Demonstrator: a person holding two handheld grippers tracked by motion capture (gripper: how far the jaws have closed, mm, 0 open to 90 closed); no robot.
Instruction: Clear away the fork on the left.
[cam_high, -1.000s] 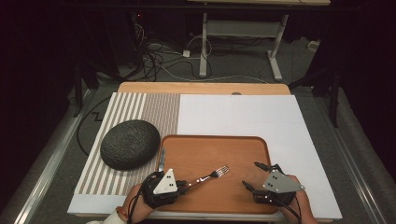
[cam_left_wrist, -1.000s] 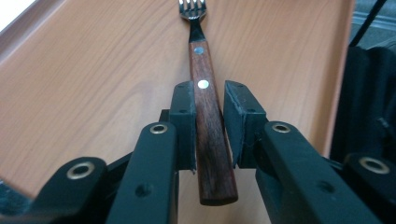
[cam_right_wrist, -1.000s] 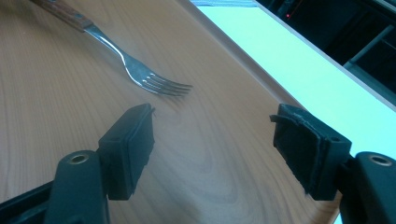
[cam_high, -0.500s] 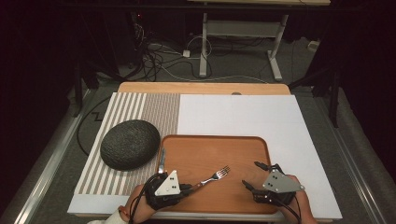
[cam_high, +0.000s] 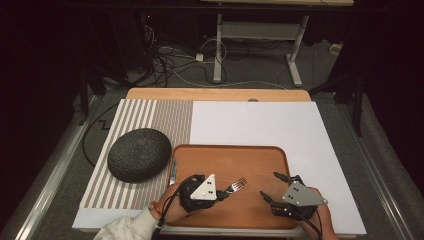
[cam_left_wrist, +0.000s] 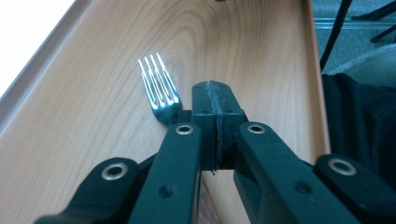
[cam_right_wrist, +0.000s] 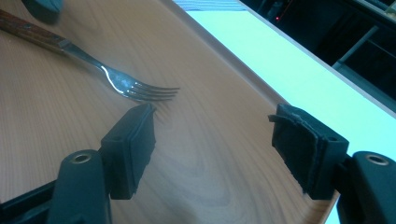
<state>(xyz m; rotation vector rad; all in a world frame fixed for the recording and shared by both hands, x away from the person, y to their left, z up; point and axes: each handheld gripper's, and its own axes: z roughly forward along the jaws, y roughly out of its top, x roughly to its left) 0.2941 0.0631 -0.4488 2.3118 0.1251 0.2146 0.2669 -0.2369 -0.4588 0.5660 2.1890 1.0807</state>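
A wooden tray (cam_high: 260, 155) is sitting at the near middle of the table, and the one thing lying in it is a fork (cam_high: 235, 186), its tines (cam_left_wrist: 158, 84) pointing toward about two o'clock. The left gripper (cam_high: 223, 192) is clamping the fork by its handle: the jaws have just been closing and are now pressed together on it, with the tines sticking out beyond the pads in the left gripper view. The right gripper (cam_high: 268, 186) is hovering over the tray's right half at roughly three o'clock from the fork, its jaws spread wide with nothing between them; in the right gripper view the fork (cam_right_wrist: 116, 79) is lying just beyond its left pad.

Counting up: one tray, one fork, two grippers, one dark round stone-like lump (cam_high: 139, 154), and one slim pen-like piece (cam_high: 173, 171) lying just outside the tray's left rim, at nine o'clock.

The lump is resting on a striped mat (cam_high: 145, 115) at ten o'clock from the tray. A white board (cam_high: 260, 122) is covering the rest of the table, with a wooden edge (cam_high: 215, 94) showing at twelve o'clock. Beyond that the room is lying dark, with cables (cam_high: 175, 60) trailing over the floor and a white table frame (cam_high: 260, 45) standing at the far side.
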